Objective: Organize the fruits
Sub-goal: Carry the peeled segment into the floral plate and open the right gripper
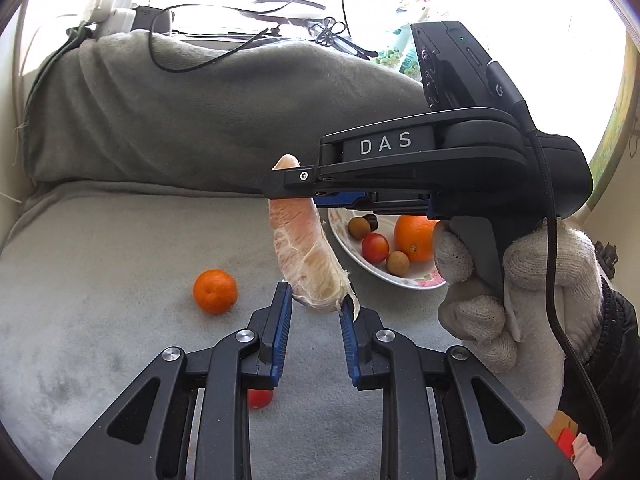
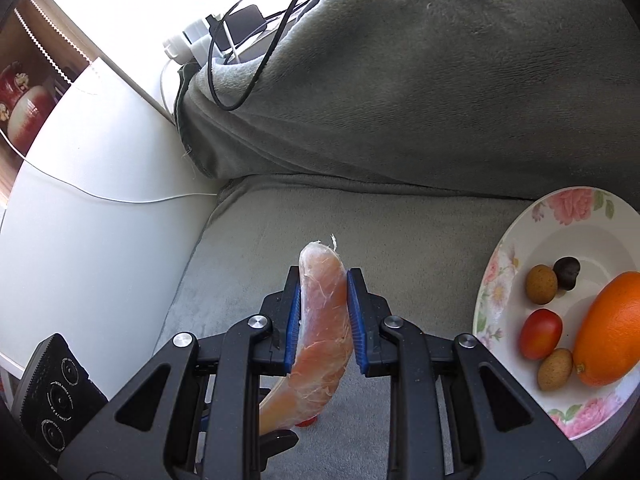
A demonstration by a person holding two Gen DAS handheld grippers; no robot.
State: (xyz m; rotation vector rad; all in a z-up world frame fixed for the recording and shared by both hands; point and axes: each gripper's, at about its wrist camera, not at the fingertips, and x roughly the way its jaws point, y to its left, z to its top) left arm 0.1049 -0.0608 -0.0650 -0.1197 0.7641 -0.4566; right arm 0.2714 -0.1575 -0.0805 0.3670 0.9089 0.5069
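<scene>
A peeled, pale orange citrus segment point(image 1: 304, 248) hangs above the grey sofa seat, held at both ends. My left gripper point(image 1: 318, 298) is shut on its lower end. My right gripper point(image 1: 280, 186), held by a hand in a white glove point(image 1: 480, 312), is shut on its upper end. In the right wrist view the segment point(image 2: 324, 320) is pinched between the right gripper's point(image 2: 323, 284) blue pads. A floral plate point(image 2: 560, 232) to the right holds a large orange point(image 2: 612, 328), a red tomato point(image 2: 541, 334) and small brown fruits. A mandarin point(image 1: 215, 286) lies on the seat.
A small red tomato point(image 1: 260, 398) lies on the seat under my left gripper. The grey sofa backrest point(image 1: 200, 112) rises behind, with black cables point(image 1: 224, 52) and chargers on top. A white side table point(image 2: 100, 200) stands left of the sofa.
</scene>
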